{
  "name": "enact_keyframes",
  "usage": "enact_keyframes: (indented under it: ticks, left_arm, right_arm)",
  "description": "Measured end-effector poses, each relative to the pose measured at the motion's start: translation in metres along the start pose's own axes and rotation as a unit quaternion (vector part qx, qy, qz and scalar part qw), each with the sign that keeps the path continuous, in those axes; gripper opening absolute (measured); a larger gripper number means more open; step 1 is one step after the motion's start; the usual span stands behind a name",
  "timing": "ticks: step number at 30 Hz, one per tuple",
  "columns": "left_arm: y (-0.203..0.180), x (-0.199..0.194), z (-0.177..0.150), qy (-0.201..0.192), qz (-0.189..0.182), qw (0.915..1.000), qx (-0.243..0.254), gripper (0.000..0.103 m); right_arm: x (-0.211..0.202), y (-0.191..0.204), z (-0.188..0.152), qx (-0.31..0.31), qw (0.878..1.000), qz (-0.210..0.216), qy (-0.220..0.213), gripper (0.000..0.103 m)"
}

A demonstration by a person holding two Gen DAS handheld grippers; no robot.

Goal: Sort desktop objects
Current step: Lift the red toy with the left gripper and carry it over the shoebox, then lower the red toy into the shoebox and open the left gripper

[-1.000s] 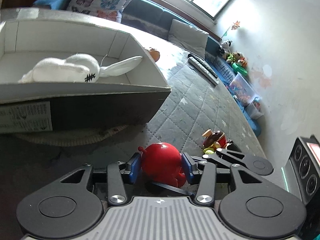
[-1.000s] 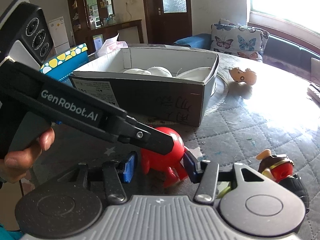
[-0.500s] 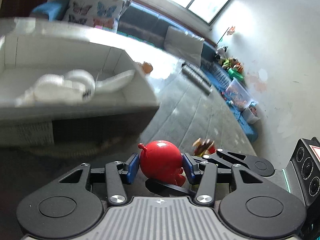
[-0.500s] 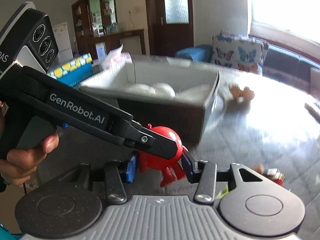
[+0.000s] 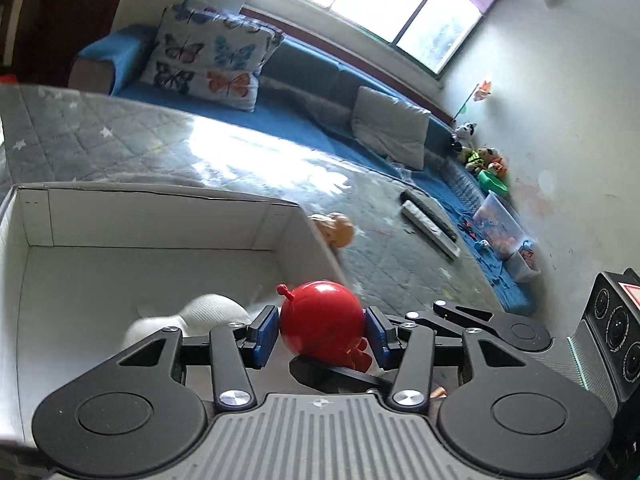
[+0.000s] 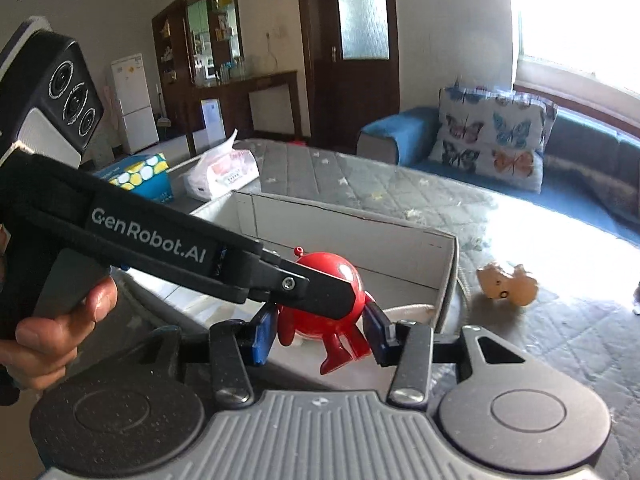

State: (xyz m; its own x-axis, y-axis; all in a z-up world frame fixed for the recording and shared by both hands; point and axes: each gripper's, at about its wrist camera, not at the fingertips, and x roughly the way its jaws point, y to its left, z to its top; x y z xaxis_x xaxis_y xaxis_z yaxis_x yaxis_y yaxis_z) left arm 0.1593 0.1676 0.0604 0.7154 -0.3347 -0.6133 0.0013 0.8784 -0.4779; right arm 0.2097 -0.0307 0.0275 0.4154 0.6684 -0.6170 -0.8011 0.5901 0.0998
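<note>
In the left wrist view, the left gripper had its two blue pads pressed on either side of one red toy, a round-headed figure with a small knob on top. The toy hung above the near corner of one open cardboard box, clear of its floor. One white plush lay inside the box, partly hidden behind the left pad and its linkage. Outside the box, just past its far right corner, one peach figure lay on the quilted table, and two remotes lay side by side farther right. One butterfly cushion and one grey cushion rested on the blue sofa behind. In the right wrist view, the right gripper pinched the same toy lower down, its pads against the body above two dangling legs. One black finger of the left gripper crossed in front and hid much of the toy's head; the left hand gripped that tool's handle. The box sat beneath, the peach figure lay to its right, and one dotted tissue box and one white plastic pack stood beyond.
</note>
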Motion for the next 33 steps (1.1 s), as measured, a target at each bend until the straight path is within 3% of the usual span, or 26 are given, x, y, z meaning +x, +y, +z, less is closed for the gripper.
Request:
enact_keyframes:
  ticks: [7,14,27,30,33]
  left_arm:
    - [0.023,0.024,0.007,0.024,0.007,0.9995,-0.017,0.051]
    - [0.029,0.035,0.01,0.014,0.018,0.9997,-0.007,0.051]
    - [0.017,0.02,0.005,0.004,0.013,0.9999,0.009,0.051]
    - [0.012,0.022,0.005,0.018,0.011,0.9995,0.021,0.051]
    - [0.007,0.03,0.002,0.038,0.025,0.9984,0.035,0.051]
  right_arm:
    - [0.036,-0.014,0.005,0.016,0.999,0.002,0.044,0.047]
    - [0.057,-0.014,0.003,0.016,0.997,-0.015,0.069,0.048]
    - [0.047,-0.012,-0.001,0.012,0.998,-0.011,0.06,0.051]
    - [0.044,-0.011,0.001,0.009,0.998,-0.015,0.057,0.059]
    - [0.042,-0.01,0.002,0.004,0.998,-0.021,0.057,0.059]
